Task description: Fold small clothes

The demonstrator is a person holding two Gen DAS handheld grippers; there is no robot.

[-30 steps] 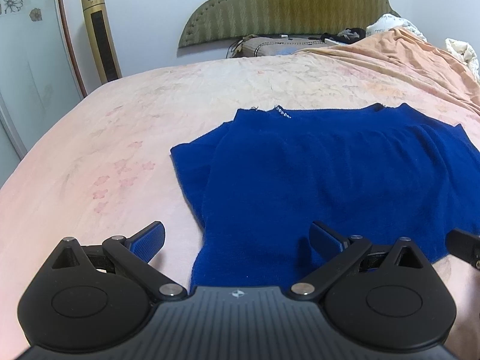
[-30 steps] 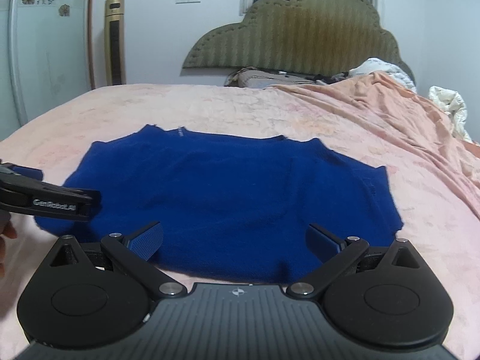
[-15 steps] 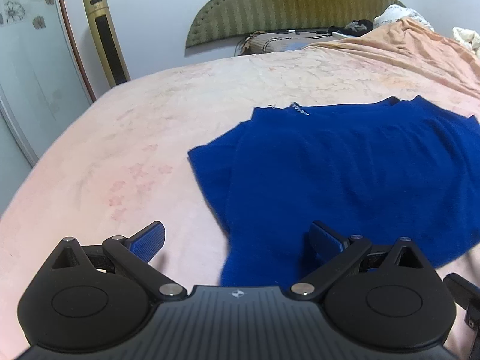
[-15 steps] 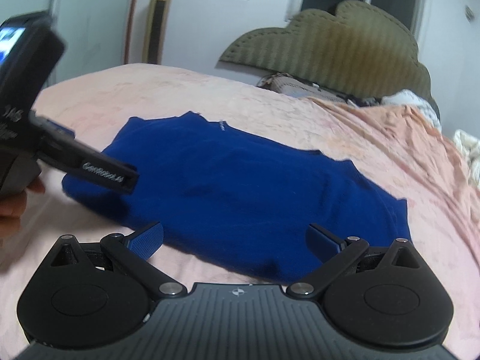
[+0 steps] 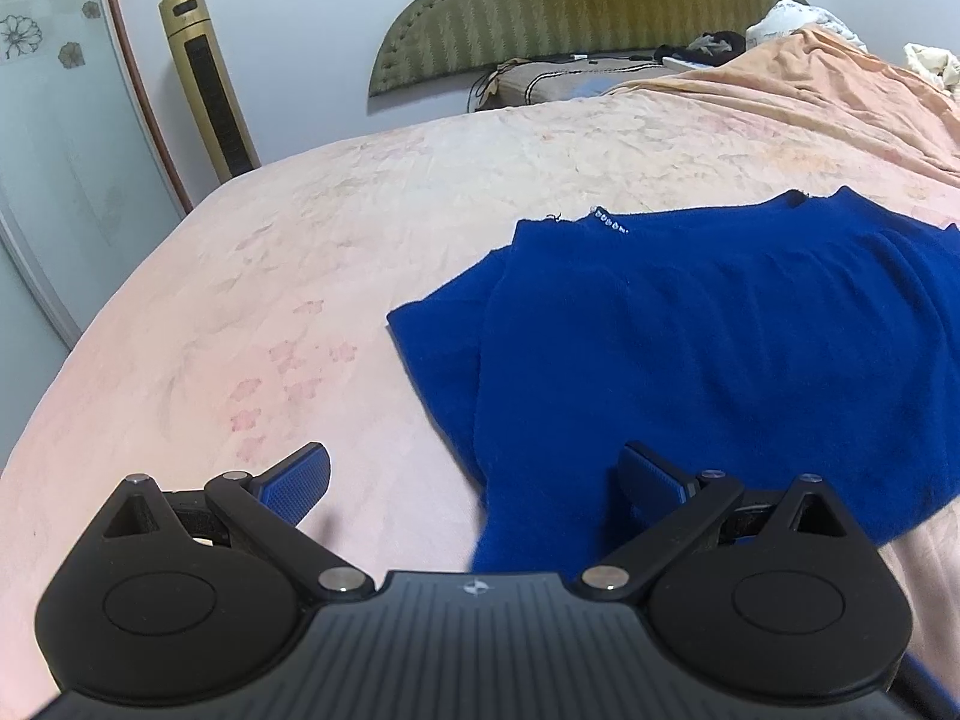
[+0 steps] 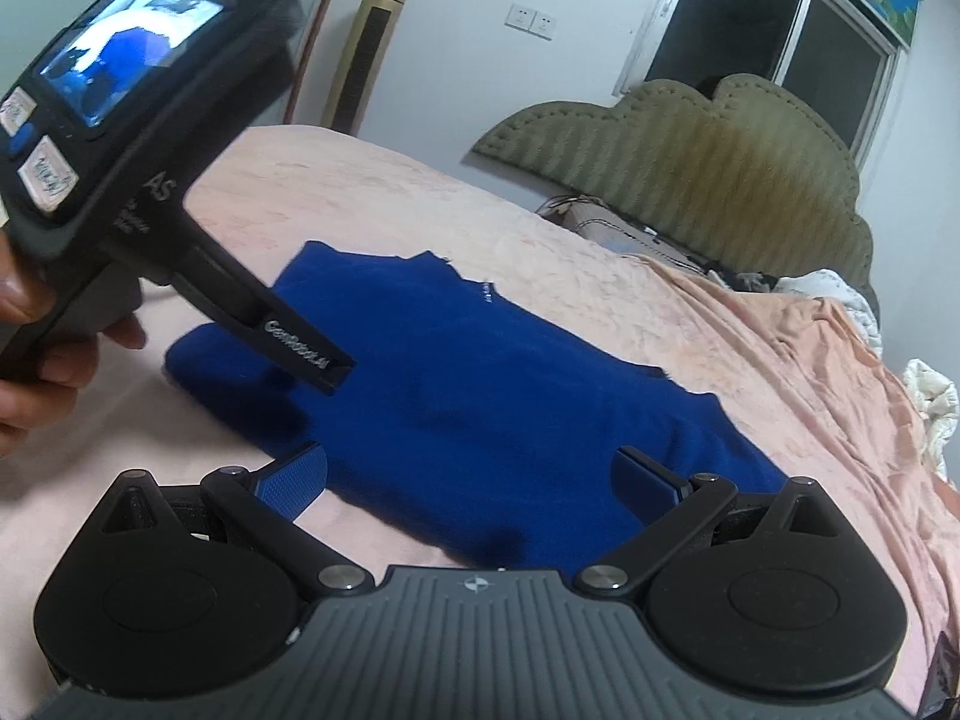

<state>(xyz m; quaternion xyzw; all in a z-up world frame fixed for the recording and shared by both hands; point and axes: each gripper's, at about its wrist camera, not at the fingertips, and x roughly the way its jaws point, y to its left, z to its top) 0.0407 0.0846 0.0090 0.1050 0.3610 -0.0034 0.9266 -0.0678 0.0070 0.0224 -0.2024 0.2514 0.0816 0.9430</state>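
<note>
1. Left gripper [image 5: 474,483] jaws spread wide, holding nothing, over near left corner of blue sweater [image 5: 720,348].
2. Right gripper [image 6: 468,480] wide open too, empty, above sweater's near edge.
3. Sweater lies flat on pink bedspread [image 5: 270,276], left sleeve folded in.
4. Green headboard [image 5: 576,6] far; gold tower fan [image 5: 207,90] far left.

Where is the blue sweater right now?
The sweater lies flat on the pink bed, right of centre in the left wrist view, just ahead of both open grippers.
</note>
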